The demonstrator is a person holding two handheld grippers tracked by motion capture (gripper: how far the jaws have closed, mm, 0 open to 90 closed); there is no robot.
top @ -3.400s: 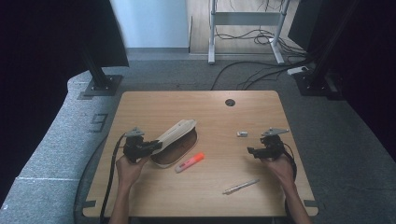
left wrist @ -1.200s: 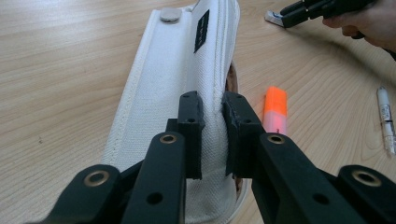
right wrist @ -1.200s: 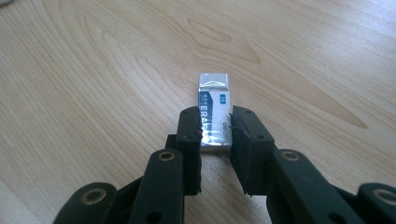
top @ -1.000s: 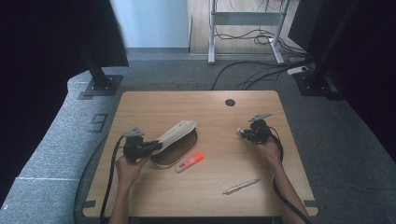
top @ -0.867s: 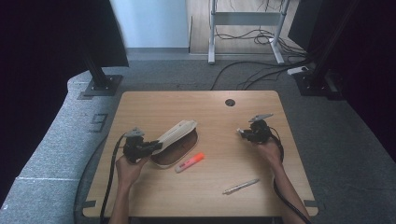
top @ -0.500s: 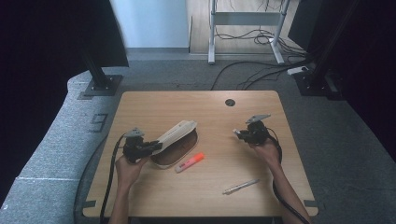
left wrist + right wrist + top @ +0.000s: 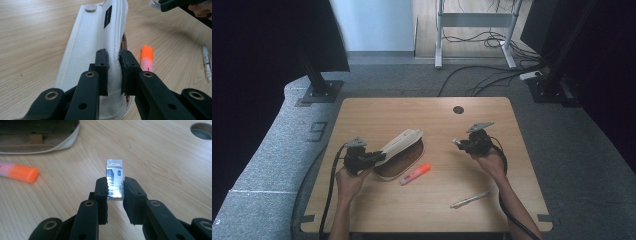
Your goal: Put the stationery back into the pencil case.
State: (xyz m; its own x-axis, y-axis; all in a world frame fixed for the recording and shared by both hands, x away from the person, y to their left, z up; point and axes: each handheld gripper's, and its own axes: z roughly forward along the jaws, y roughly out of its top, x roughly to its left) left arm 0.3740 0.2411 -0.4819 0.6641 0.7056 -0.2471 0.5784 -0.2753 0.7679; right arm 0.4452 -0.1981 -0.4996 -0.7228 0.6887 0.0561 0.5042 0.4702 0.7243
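A white canvas pencil case lies open on the wooden table, its flap raised. My left gripper is shut on the flap's edge, holding it up. My right gripper is shut on a small eraser in a dark printed sleeve, lifted above the table to the right of the case. An orange highlighter lies just in front of the case. The highlighter also lies left of the eraser in the right gripper view.
A silver pen lies near the table's front, right of centre. A round cable hole sits near the far edge. The pen lies at the right edge of the left gripper view, past the highlighter.
My right gripper has carried the eraser left and a little up, towards the pencil case. The left gripper and the raised flap have stayed where they were.
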